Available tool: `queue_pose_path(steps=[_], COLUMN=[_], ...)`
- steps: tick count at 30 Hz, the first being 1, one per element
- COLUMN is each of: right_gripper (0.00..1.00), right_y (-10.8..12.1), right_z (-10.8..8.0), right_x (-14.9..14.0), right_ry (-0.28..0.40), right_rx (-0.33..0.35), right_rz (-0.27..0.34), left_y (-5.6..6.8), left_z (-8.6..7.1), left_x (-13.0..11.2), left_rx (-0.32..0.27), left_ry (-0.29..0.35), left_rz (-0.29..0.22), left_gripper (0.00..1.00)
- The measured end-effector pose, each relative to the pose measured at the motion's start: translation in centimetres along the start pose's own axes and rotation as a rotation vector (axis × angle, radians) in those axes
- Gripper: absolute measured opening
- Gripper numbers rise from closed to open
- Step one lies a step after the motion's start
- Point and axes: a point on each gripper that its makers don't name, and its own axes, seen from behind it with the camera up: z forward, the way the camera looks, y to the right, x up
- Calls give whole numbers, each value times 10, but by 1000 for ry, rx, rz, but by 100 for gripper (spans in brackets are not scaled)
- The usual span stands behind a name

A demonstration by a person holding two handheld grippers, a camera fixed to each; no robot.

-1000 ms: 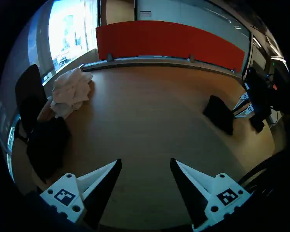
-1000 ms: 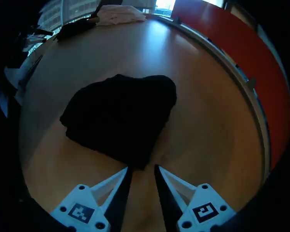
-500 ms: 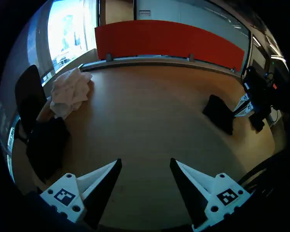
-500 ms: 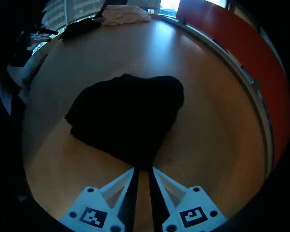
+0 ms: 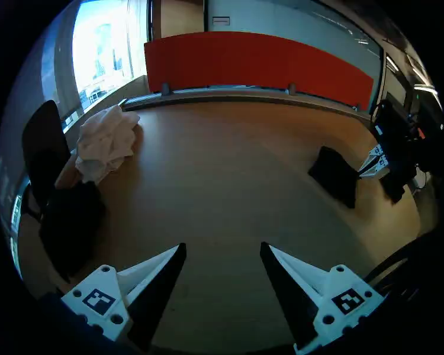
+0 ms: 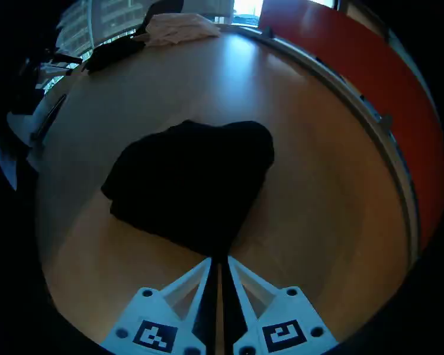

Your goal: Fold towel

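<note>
Over the bench [image 5: 222,154], one gripper waits, one pinches.
Left gripper view: left gripper [image 5: 222,245] spread above it; black towel [image 5: 334,177] lies crumpled far off. Right gripper view: right gripper [image 6: 219,260] pressed together, pinching its near edge; soft, limp cloth, probably best taken by corners.

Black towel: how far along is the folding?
Done: nothing is folded yet; the black towel lies crumpled on the table. In hand: the right gripper is closed on its near edge. To do: the left gripper is open over bare wood, and all folds remain.
</note>
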Motion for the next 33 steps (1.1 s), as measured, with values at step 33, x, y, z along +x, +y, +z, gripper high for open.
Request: queue_pose_path(steps=[33], right_gripper=[3], right_y=[22], right_z=[-143], right_x=[139], right_ry=[402], right_rx=[-252], right_rz=[261], left_y=[17], left_z=[7], left_x=[32], left_rx=[-77], left_ry=[75], left_rz=[39], left_gripper=[92])
